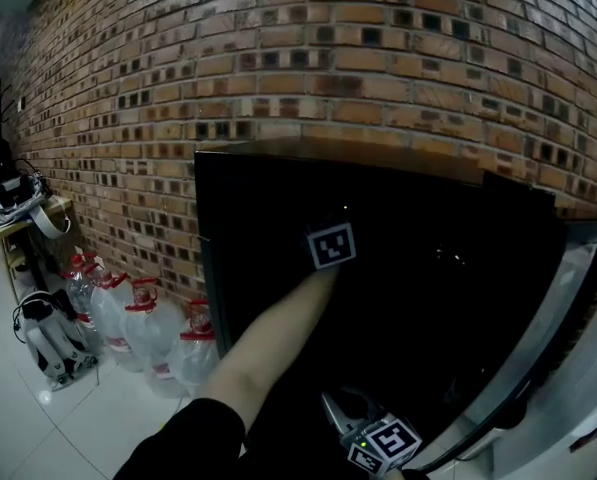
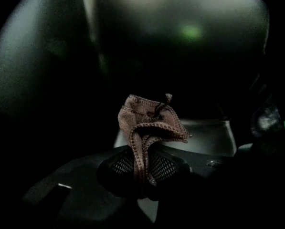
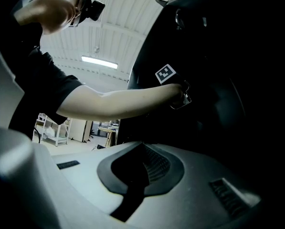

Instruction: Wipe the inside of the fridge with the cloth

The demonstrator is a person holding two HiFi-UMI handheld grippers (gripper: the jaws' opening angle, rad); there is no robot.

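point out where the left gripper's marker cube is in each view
head view: left gripper's marker cube sits just above centre, inside the dark fridge.
left gripper view: not in it; only the jaws, shut on the cloth.
right gripper view: upper middle, against the black fridge.
shared landmark: the bare left forearm leads up to the cube in the head and right gripper views.

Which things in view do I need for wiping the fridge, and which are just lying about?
For the job:
fridge, open
cloth, pinched in the left claw

Lying about:
water jugs on the floor by the brick wall
cluttered desk at far left
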